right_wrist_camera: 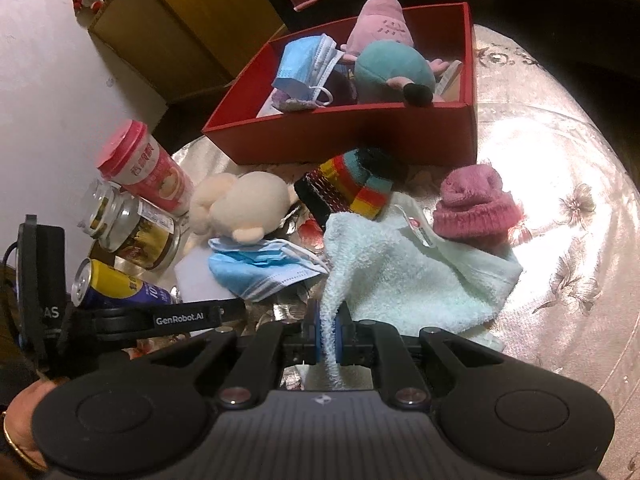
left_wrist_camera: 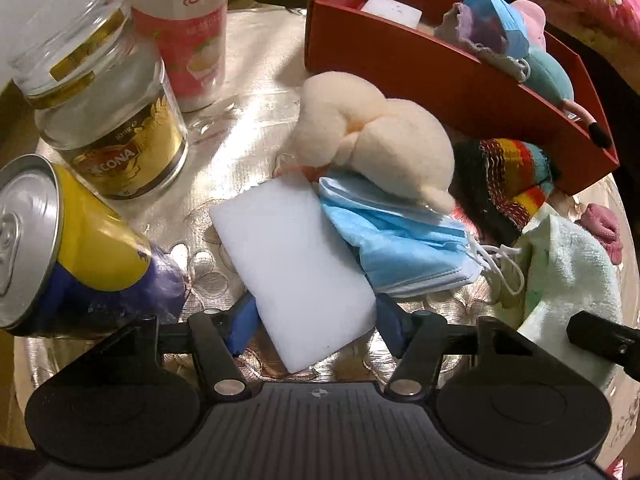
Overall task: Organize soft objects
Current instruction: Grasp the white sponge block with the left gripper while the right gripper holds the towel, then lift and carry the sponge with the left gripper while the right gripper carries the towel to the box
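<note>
My left gripper [left_wrist_camera: 316,322] is shut on a white sponge [left_wrist_camera: 288,256] that lies on the table, its far end under blue face masks [left_wrist_camera: 400,240] and a cream plush toy [left_wrist_camera: 372,136]. My right gripper [right_wrist_camera: 329,330] is shut on a corner of a pale green towel [right_wrist_camera: 408,276], pulled up from the table. A striped sock [right_wrist_camera: 356,188] and a pink knit hat [right_wrist_camera: 476,204] lie by the towel. The red box [right_wrist_camera: 344,136] behind holds a mask [right_wrist_camera: 304,64] and pink and teal plush toys [right_wrist_camera: 392,68].
A tipped yellow and blue can [left_wrist_camera: 60,248], a glass jar [left_wrist_camera: 108,116] and a pink cup [left_wrist_camera: 188,28] stand at the left of the shiny floral tablecloth [right_wrist_camera: 560,240]. A brown cardboard box [right_wrist_camera: 180,28] stands behind the table.
</note>
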